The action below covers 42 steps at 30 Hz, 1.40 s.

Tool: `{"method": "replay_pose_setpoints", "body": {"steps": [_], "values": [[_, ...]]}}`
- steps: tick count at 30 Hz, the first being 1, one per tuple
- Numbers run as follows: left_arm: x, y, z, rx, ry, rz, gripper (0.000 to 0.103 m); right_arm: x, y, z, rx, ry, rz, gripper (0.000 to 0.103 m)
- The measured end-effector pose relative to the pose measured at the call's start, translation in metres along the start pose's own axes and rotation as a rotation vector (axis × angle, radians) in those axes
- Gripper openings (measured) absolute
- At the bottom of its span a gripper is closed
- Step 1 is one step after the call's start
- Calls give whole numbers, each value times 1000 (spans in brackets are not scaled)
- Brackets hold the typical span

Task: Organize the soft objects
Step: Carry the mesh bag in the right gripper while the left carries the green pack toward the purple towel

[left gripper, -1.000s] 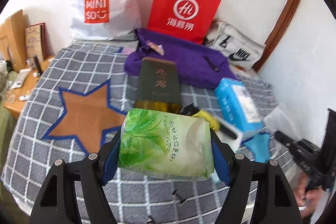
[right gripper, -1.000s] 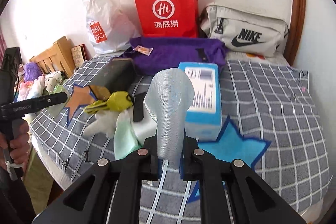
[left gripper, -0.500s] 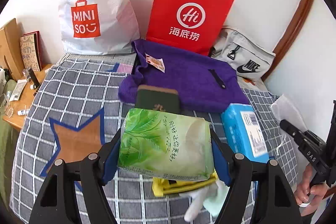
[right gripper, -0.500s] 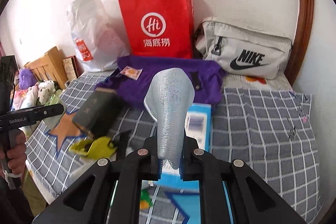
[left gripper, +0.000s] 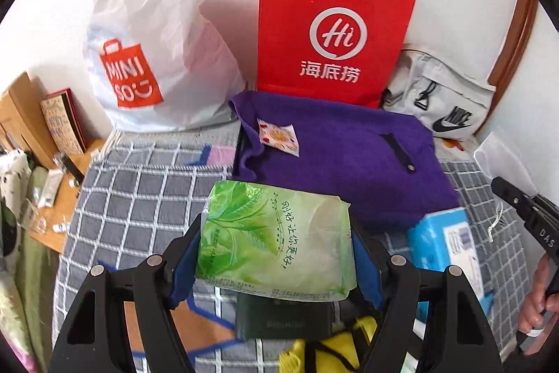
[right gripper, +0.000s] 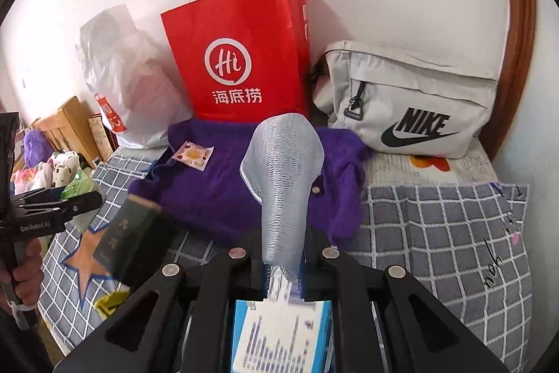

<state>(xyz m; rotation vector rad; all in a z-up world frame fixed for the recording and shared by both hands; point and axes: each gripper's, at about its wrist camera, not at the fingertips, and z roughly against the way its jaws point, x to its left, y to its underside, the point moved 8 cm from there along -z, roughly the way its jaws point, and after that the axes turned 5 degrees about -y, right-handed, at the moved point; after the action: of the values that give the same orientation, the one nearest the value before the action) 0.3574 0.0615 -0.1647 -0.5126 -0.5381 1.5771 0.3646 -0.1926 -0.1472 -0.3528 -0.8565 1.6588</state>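
The light, squashy green tissue pack [left gripper: 276,243] is clamped across its sides by the left gripper [left gripper: 276,254]; the limp mesh pouch [right gripper: 283,184] is pinched at its near end by the right gripper [right gripper: 283,271].

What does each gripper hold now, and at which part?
The left gripper holds a green tissue pack by its two sides. The right gripper pinches a clear ribbed bag at its lower end.

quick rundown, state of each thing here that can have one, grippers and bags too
left gripper: shut on the green tissue pack, held off the bed
right gripper: shut on the ribbed grey pouch, standing up between the fingers
red paper bag: upright against the wall
white Nike bag: zipped shut, lying on the bed
purple cloth: spread flat, small sachet on top
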Motion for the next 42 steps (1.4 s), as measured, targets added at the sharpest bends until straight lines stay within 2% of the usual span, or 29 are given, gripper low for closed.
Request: {"method": "replay_pose_setpoints", "body": {"steps": [7, 12, 24, 33, 37, 39, 42], "values": [[-3, -28, -22, -3, -37, -4, 73, -6, -25, -28, 10, -3, 8, 11], [-7, -47, -38, -15, -105, -18, 73, -12, -38, -47, 22, 7, 20, 11], [-16, -65, -88, 69, -140, -12, 73, -26, -34, -102, 95, 4, 9, 11], [-20, -58, -113, 116, -67, 16, 73, -38, -11, -130, 200, -12, 0, 12], [-25, -56, -126, 150, -22, 17, 73, -46, -2, -138, 241, 11, 13, 12], [-26, -55, -132, 158, -27, 7, 73, -48, 0, -143, 253, -9, -8, 12], [-29, -48, -140, 196, 8, 18, 73, -49, 5, -149, 277, -34, -21, 12]]}}
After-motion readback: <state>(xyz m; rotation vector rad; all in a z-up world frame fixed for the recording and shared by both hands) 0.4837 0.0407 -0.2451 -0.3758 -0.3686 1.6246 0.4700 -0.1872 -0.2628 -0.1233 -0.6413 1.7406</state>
